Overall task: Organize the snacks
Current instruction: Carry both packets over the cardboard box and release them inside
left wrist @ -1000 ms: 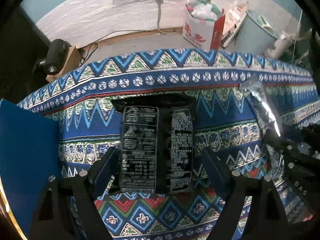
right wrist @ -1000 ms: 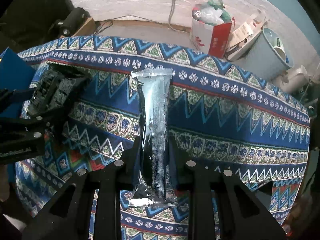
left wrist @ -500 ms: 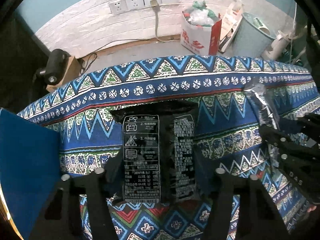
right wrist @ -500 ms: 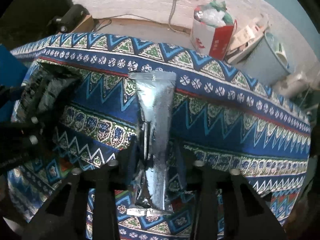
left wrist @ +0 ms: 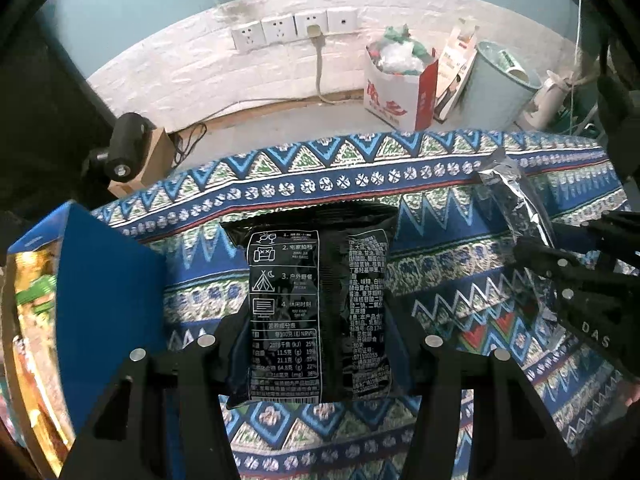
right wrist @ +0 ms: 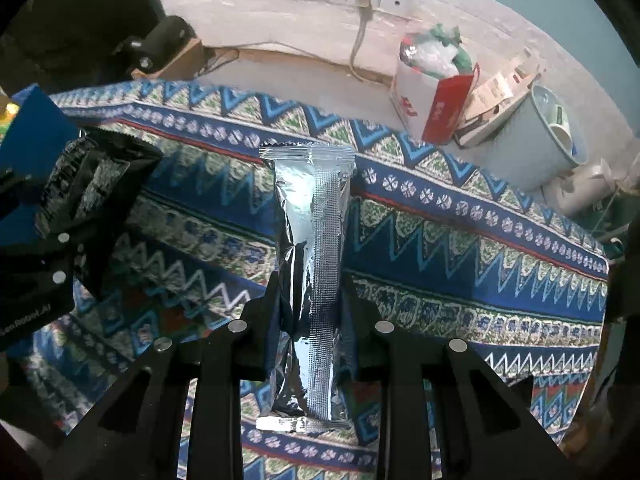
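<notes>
left gripper (left wrist: 316, 344): jaws have just been closing, now part-way in and clamped on the black snack packet (left wrist: 316, 312); pads press both long edges, so it's a firm hold
black snack packet: centre of the left wrist frame, printed back facing the camera, lower end between the fingers, top end sticking out over the patterned tablecloth (left wrist: 440, 280); reads as lifted clear of the cloth, hard to be sure
right gripper (right wrist: 310, 312): pinched as tight as it goes on the silver foil packet (right wrist: 310, 264)
silver foil packet: centre of the right wrist frame, long and narrow, gripped around mid-length, sealed ends stick out above and below the jaws; also visible at right edge of the left wrist frame
blue box (left wrist: 108, 300): left edge of the left wrist frame, open side shows colourful wrappers inside; just beside the left gripper, corner also at upper left of the right wrist frame
background: wall sockets (left wrist: 294, 28) top centre, red-and-white bag (left wrist: 400, 92) and pale bin (left wrist: 500, 88) upper right, on the floor beyond the table
step: my read, both packets picked, carry phase, nothing dropped off yet
next move: likely swing the black packet left to the blue box opening, tip it in long side first, then release; silver one follows
needs: clear the box wall before lowering, keep both grippers apart as they converge on one box
risk: foil is slick and thin, could slide in the right jaws; black bag is puffy, may crumple
</notes>
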`<state>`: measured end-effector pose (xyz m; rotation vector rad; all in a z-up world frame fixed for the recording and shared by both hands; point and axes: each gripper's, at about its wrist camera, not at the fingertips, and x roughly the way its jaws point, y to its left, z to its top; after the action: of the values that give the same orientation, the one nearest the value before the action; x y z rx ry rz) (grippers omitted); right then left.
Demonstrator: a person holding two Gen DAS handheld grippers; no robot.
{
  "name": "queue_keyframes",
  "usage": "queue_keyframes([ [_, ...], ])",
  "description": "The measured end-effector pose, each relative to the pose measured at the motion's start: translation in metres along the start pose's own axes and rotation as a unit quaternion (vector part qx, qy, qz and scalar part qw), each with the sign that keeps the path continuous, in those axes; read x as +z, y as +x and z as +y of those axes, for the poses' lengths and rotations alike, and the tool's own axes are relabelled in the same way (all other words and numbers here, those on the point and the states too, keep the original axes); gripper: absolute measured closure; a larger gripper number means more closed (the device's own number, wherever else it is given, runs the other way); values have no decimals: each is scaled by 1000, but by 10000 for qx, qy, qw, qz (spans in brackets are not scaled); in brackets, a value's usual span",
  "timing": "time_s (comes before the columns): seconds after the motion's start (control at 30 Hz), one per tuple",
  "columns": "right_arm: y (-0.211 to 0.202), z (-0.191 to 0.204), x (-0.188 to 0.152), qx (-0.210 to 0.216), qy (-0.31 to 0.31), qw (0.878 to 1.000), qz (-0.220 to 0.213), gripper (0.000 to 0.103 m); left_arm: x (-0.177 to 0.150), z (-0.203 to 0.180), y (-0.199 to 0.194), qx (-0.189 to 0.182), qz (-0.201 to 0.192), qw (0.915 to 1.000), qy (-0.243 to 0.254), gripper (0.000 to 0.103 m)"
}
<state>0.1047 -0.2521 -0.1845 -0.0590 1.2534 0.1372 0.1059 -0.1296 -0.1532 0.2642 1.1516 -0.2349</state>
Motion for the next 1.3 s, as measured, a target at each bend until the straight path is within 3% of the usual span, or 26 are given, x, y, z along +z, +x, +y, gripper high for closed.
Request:
queue_keyframes([
  [0.37, -47, 13, -4, 167, 121, 9990, -385, 78, -22, 15, -56, -24, -387, 9992, 9, 45],
  [0.8, -94, 61, 0, 450, -190, 9958, -776, 78, -51, 43, -115, -27, -836, 9964, -161, 45],
  [1.3, -114, 137, 18, 905, -693, 9893, -908, 78, -85, 114, -146, 125, -1069, 9923, -614, 45],
])
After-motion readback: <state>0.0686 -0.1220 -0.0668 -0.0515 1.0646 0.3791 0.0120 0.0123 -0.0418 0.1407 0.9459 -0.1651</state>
